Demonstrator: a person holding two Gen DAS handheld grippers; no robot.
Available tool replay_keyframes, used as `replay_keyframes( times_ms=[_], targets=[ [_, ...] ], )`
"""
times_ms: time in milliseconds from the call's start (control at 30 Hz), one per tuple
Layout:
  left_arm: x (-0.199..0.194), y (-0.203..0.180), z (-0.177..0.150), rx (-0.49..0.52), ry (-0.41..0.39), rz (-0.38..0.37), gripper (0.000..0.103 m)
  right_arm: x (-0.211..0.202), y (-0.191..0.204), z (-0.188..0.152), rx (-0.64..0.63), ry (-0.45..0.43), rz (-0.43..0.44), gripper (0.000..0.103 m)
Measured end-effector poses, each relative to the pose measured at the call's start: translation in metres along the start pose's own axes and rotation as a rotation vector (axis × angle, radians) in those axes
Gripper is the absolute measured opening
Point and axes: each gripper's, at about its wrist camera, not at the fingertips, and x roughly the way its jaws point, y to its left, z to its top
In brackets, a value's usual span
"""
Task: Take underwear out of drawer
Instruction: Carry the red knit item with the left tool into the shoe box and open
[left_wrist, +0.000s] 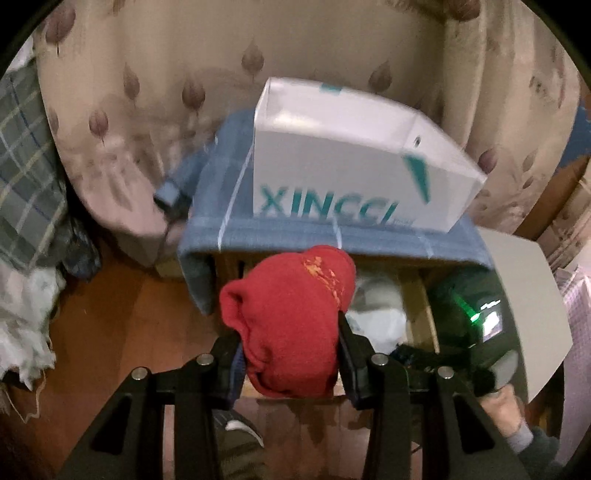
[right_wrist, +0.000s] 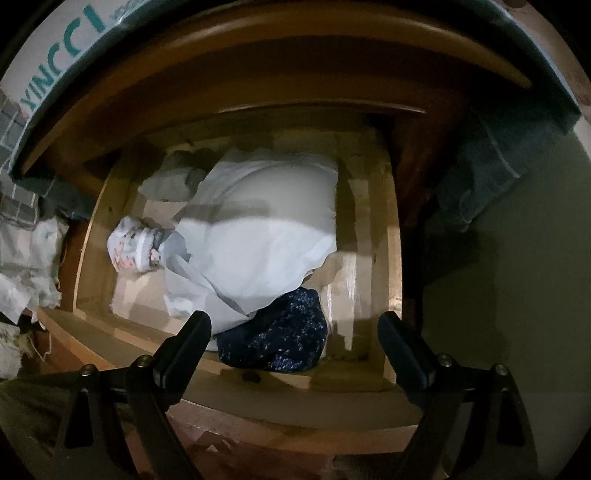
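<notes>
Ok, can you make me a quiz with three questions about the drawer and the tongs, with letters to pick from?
1. Where is the dark blue speckled garment?
A. at the drawer's front edge
B. on the white box
C. on the floor

2. What colour is the cloth in the left tongs?
A. green
B. red
C. yellow

3. How are the right tongs?
A. shut on the white cloth
B. shut on the blue garment
C. open, holding nothing

Answers:
1. A: it lies just inside the front wall, beside the white cloth.
2. B: the red cloth is squeezed between both fingers.
3. C: the fingers stand wide apart above the drawer, pressing on nothing.
</notes>
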Motion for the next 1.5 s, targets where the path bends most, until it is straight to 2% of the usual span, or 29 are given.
replay_keyframes(
  times_ms=[233, 433, 667, 833, 933, 1033, 1133, 1233, 1367, 1500],
  targets=[
    [-0.067, -0.01, 0.052, 0.048, -0.12, -0.028, 0.042, 0.0, 0.005, 0.0, -0.019, -0.001, 0.001, 0.091],
    [-0.074, -0.025, 0.099, 0.107, -0.182, 0.027, 0.042, 0.0, 0.006, 0.0, -0.027, -0.004, -0.003, 0.092],
    [-0.035, -0.043, 0.154, 0.151, -0.148, 0.044, 0.042, -0.001, 0.007, -0.002, -0.041, -0.009, -0.001, 0.092],
    [0.003, -0.057, 0.178, 0.187, -0.116, 0.06, 0.042, 0.0, 0.006, -0.002, -0.029, -0.008, 0.014, 0.092],
    [0.03, -0.067, 0.185, 0.204, -0.082, 0.052, 0.042, 0.0, 0.006, -0.002, -0.018, -0.001, 0.04, 0.092],
    [0.059, -0.075, 0.189, 0.229, -0.05, 0.086, 0.042, -0.002, 0.005, -0.002, 0.003, -0.002, 0.088, 0.092],
    [0.083, -0.079, 0.191, 0.235, -0.016, 0.093, 0.042, -0.003, 0.006, -0.002, 0.004, -0.004, 0.079, 0.093],
    [0.1, -0.078, 0.194, 0.225, 0.007, 0.071, 0.042, -0.002, 0.008, -0.001, 0.004, 0.002, 0.09, 0.093],
    [0.118, -0.074, 0.198, 0.204, 0.028, 0.096, 0.043, -0.001, 0.009, 0.0, 0.007, 0.007, 0.102, 0.093],
    [0.125, -0.069, 0.194, 0.18, 0.045, 0.078, 0.049, 0.001, 0.009, 0.0, 0.012, 0.01, 0.101, 0.093]
  ],
)
